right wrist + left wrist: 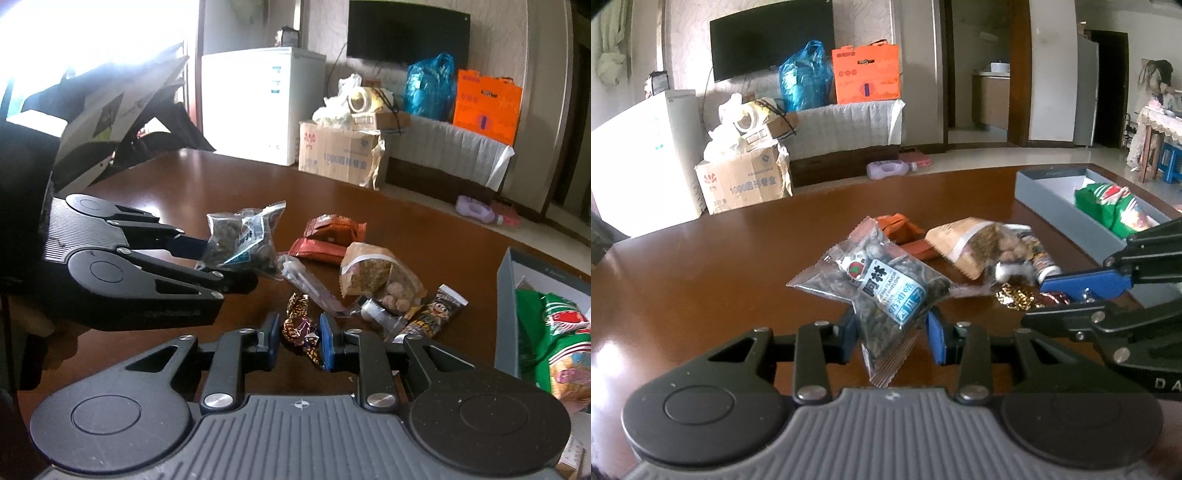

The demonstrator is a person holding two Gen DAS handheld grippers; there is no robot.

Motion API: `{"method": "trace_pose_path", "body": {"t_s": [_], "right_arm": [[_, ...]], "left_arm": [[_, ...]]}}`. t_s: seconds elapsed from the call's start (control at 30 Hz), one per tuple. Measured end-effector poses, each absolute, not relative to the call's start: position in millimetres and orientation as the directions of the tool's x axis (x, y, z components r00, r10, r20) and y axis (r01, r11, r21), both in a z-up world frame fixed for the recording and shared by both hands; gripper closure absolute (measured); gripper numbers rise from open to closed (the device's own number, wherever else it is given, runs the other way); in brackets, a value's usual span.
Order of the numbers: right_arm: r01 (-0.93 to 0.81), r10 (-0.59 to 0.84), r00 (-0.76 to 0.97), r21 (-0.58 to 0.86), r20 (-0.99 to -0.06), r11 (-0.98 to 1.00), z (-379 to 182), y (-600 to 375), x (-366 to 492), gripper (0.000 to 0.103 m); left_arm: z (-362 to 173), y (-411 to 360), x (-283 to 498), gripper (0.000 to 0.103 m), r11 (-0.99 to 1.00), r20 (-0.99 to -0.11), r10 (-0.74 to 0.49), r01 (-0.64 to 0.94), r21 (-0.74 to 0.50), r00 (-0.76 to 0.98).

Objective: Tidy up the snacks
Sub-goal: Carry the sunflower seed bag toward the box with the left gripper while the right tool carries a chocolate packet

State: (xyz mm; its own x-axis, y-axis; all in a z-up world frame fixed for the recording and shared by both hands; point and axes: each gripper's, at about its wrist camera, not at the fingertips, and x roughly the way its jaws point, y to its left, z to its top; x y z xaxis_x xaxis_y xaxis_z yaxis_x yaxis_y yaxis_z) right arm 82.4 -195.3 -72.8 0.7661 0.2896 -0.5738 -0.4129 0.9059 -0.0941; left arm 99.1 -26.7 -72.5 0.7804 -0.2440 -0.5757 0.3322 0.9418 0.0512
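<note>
My left gripper (892,338) is shut on a clear packet of dark seeds (882,288) with a blue label and holds it above the brown table (701,280); the packet also shows in the right wrist view (242,236). My right gripper (298,338) is shut on a dark foil-wrapped candy (297,328) at table level. Another gold-brown candy (298,304) lies just ahead of it. A grey box (1063,206) at the right holds a green snack bag (1108,206).
Loose snacks lie mid-table: an orange-brown wrapper (332,236), a tan bag of round nuts (376,277), a striped bar (439,314), a clear sachet (314,288). Beyond the table stand a white fridge (258,107) and cardboard boxes (340,151).
</note>
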Motion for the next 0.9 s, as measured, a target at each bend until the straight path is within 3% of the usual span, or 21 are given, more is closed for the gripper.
{"method": "trace_pose_path", "body": {"t_s": [0.9], "right_arm": [[-0.28,0.195,0.844,-0.101,-0.5,0.955,-38,-271,38,0.078]], "left_arm": [[-37,-130,86,0.066,0.877,-0.508,-0.391,0.478,0.049,0.768]]}}
